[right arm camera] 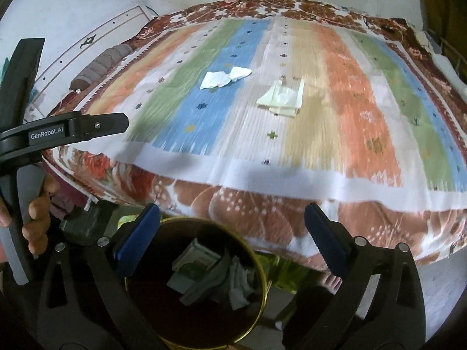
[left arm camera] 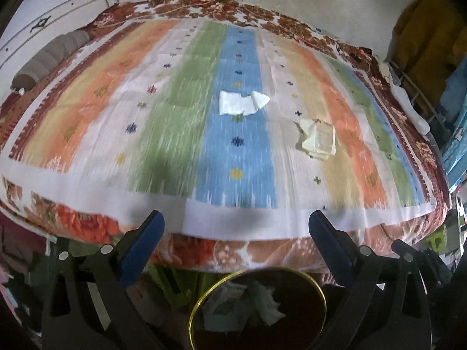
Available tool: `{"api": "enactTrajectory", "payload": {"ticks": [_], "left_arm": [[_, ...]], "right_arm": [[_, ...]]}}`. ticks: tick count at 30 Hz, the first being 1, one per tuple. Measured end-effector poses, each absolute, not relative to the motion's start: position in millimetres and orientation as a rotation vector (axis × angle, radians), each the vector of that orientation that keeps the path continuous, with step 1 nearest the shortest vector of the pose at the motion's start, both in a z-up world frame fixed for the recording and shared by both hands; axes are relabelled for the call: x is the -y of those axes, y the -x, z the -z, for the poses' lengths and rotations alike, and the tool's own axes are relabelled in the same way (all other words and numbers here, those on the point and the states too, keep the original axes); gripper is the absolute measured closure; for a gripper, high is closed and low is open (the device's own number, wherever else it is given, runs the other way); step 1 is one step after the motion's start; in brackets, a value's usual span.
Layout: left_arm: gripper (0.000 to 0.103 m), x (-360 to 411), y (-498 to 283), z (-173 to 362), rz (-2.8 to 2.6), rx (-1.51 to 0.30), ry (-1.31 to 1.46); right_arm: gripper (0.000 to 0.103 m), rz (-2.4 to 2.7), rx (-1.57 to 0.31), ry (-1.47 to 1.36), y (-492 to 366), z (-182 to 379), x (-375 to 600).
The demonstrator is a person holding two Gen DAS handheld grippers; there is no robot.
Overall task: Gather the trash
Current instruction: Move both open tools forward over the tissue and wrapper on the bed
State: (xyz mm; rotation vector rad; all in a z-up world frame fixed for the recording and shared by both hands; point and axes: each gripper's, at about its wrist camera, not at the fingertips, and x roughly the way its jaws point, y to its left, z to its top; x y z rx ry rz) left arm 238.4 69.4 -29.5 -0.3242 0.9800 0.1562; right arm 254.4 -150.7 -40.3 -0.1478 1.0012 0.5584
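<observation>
Both grippers stand with jaws spread wide and nothing between them. The left gripper [left arm camera: 236,245] hangs over the near edge of the bed, its two blue-padded fingers [left arm camera: 140,250] framing a round dark bin [left arm camera: 322,294] with a gold rim at 6 o'clock. The right gripper [right arm camera: 232,239] sits above the same bin [right arm camera: 264,280], and the left device shows at 9 o'clock in the right view, a hand [right arm camera: 36,218] wrapped around its handle. Count: two grippers, one bin, two loose pieces of trash on the bed, and several crumpled scraps [right arm camera: 198,271] already inside the bin; their number cannot be told. The first piece is a white crumpled paper [left arm camera: 242,102] on the blue stripe, at 12 o'clock from the left jaws and well apart from them. The second is a pale yellow folded wrapper [left arm camera: 318,140] at 1 o'clock, near the white paper but not touching it. Surface: a striped cover [left arm camera: 163,134] in green, blue, orange and cream over a floral mattress [left arm camera: 87,221]. A grey bolster [left arm camera: 49,55] lies at 10 o'clock by a white wall panel; yellow cloth [left arm camera: 423,35] hangs at 2 o'clock. Both views are motion-blurred.
</observation>
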Motion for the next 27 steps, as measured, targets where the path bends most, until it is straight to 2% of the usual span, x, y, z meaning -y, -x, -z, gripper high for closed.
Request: {"api": "enactTrajectory", "payload": {"ticks": [10, 27], "left_arm": [[0.006, -82.6, -275.1, 30.7, -0.218, -0.929, 0.293], [0.007, -95.9, -330.6, 63.3, -0.109, -0.988, 0.343]], "right_arm": [[0.009, -0.537, -0.992, 0.151, -288.5, 36.4, 140.8], [0.009, -0.484, -0.996, 0.171, -354.7, 46.2, 117.1]]}}
